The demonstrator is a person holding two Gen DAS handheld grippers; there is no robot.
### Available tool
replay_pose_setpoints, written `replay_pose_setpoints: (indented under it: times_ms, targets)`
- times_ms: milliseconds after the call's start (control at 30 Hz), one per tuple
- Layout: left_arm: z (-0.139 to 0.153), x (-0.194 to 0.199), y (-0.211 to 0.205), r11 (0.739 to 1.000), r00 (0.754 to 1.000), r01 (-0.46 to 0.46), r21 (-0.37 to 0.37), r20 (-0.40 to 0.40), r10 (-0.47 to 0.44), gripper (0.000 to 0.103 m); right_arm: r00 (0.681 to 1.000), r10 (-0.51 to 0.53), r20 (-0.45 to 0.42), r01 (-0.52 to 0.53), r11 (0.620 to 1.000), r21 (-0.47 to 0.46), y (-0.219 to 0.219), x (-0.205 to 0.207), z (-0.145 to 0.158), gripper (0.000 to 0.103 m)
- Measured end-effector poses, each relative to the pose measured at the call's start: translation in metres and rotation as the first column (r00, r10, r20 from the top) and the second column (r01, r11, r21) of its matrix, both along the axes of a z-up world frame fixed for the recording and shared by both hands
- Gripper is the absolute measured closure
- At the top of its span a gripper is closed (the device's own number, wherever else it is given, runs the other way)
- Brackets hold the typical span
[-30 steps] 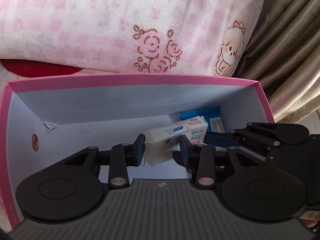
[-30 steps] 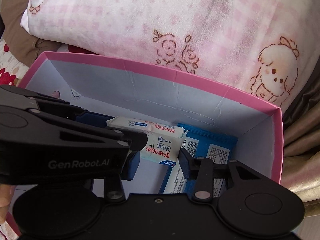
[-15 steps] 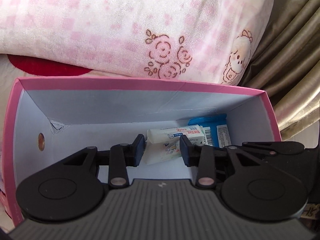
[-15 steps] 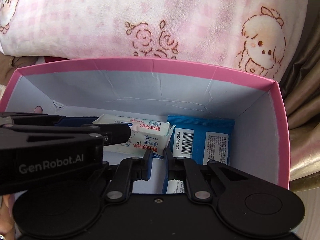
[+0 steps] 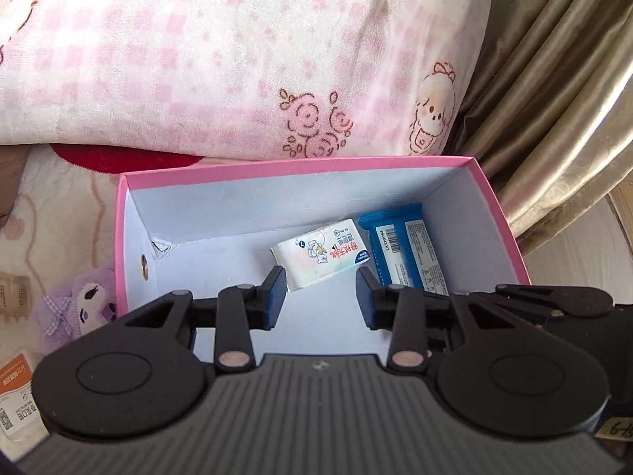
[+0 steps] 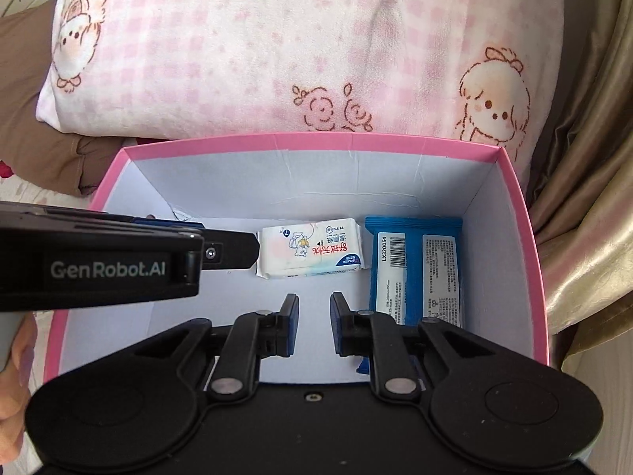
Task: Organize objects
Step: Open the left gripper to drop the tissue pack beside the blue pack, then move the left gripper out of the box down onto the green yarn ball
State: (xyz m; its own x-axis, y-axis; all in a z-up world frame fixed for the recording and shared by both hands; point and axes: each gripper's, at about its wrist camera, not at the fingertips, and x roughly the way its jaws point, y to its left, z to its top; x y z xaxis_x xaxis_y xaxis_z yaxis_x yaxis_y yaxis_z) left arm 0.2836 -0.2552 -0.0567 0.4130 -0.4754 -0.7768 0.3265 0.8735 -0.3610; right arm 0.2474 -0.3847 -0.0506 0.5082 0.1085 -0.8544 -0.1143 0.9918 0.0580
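A pink box (image 5: 300, 168) with a white inside holds a white tissue pack (image 5: 320, 253) and a blue wipes pack (image 5: 403, 245) lying side by side on its floor. My left gripper (image 5: 320, 297) is open and empty, just above and in front of the tissue pack. In the right wrist view the box (image 6: 312, 138) holds the tissue pack (image 6: 312, 253) and the blue pack (image 6: 419, 273). My right gripper (image 6: 314, 324) is open and empty, over the box floor short of both packs. The left gripper's body (image 6: 107, 261) crosses that view from the left.
A pink checked blanket (image 5: 237, 59) lies behind the box. Gold curtains (image 5: 554, 99) hang at the right. On the bed left of the box lie a purple plush item (image 5: 75, 304) and small packets (image 5: 16, 396).
My left gripper has let go of the tissue pack, opened and drawn back up. The pack now lies flat on the box floor. My right gripper also drew back.
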Motion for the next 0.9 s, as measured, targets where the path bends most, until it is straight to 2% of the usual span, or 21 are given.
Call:
replay_pose_setpoints:
  times_ms: [233,333,467,567,900]
  targets:
    - [0.031,-0.03,0.035,0.997,0.999,0.035,0.066,-0.04,-0.032,0.059,0.998,0.031,0.053,-0.03,0.999,-0.021,0.018,-0.04,0.046,0.079]
    - [0.051,-0.049,0.052,0.995,0.998,0.05,0.088,-0.031,-0.047,0.055,0.996,0.039,0.08,-0.039,0.999,-0.007,0.024,-0.06,0.062,0.076]
    - [0.077,-0.071,0.075,0.994,0.998,0.068,0.091,-0.021,-0.066,0.049,0.991,0.061,0.119,-0.059,0.998,-0.015,0.04,-0.082,0.084,0.061]
    - [0.094,-0.091,0.087,0.988,0.996,0.084,0.13,0.01,-0.086,0.045,0.987,0.084,0.135,-0.08,0.996,-0.03,0.053,-0.094,0.099,0.048]
    - [0.121,-0.139,0.131,0.973,0.994,0.081,0.218,0.052,-0.094,0.034,0.98,0.142,0.137,-0.132,0.988,-0.079,0.087,-0.13,0.127,0.036]
